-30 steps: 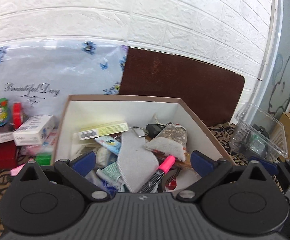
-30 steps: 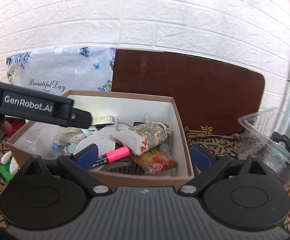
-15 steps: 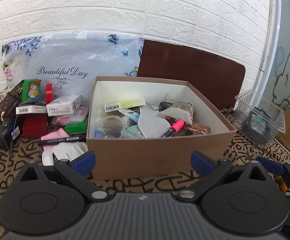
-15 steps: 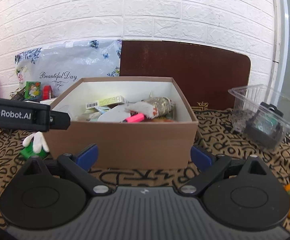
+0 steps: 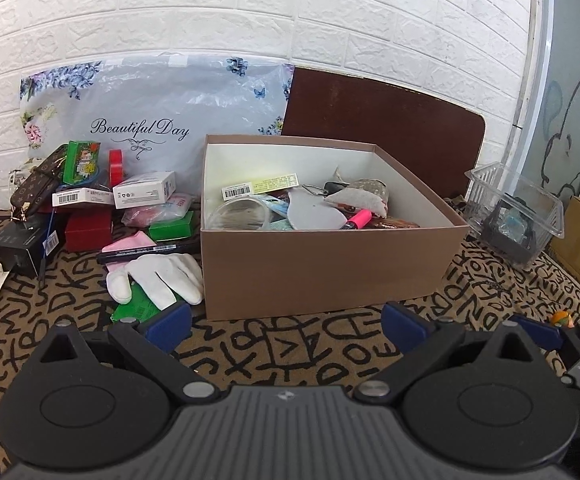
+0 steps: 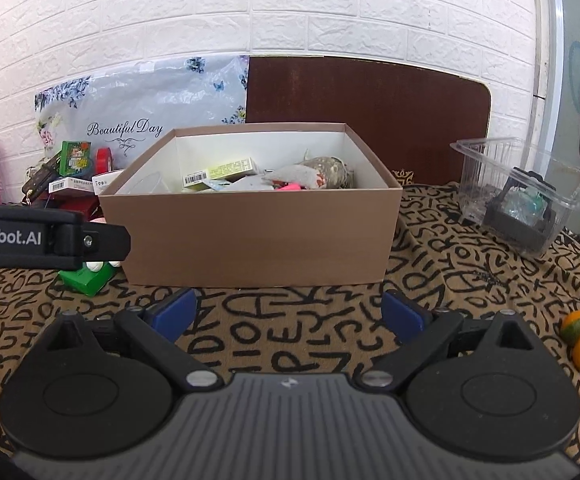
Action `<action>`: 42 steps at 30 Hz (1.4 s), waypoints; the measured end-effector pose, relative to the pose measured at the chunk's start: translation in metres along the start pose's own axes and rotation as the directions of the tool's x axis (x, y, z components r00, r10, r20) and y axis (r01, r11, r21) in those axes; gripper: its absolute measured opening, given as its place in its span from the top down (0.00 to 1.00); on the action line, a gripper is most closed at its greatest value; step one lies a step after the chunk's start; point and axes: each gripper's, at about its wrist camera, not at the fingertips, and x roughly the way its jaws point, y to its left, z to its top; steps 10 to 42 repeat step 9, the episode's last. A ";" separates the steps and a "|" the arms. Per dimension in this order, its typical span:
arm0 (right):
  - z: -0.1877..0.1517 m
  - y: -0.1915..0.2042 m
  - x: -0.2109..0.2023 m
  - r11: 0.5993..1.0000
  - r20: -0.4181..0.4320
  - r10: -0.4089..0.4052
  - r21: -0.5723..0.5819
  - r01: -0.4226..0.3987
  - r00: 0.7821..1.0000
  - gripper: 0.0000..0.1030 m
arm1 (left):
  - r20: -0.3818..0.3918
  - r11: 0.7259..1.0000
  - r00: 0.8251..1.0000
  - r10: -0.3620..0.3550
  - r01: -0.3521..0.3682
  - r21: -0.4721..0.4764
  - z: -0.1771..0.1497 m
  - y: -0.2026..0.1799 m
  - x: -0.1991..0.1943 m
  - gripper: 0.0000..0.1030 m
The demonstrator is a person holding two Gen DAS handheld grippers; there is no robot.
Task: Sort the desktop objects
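**Both grippers spread and empty before the box**

Your worktop (image 5: pixel 282 356) carries the brown box (image 5: pixel 329 268), filled with sorted items. Left of it lies a white glove (image 5: pixel 166 276). Your left gripper (image 5: pixel 286 326) and right gripper (image 6: pixel 288 312) hover spread, holding nothing.

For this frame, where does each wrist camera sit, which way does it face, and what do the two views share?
Left wrist: sits on the left gripper, low above the patterned cloth, facing the brown box and the clutter pile on its left; its own open blue-tipped fingers show.
Right wrist: sits on the right gripper, facing the same box from further right; its own open fingers and the left gripper's side show.
Shared: the box, the clear plastic container, the "Beautiful Day" bag, the white brick wall.
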 end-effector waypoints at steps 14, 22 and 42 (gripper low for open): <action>-0.001 0.007 0.001 1.000 -0.010 0.012 -0.004 -0.012 1.000 0.06 | -0.005 1.000 1.000 -0.022 0.022 -0.006 -0.002 0.000 -0.003 0.00; -0.001 0.007 0.001 1.000 -0.010 0.012 -0.004 -0.012 1.000 0.06 | -0.005 1.000 1.000 -0.022 0.022 -0.006 -0.002 0.000 -0.003 0.00; -0.001 0.007 0.001 1.000 -0.010 0.012 -0.004 -0.012 1.000 0.06 | -0.005 1.000 1.000 -0.022 0.022 -0.006 -0.002 0.000 -0.003 0.00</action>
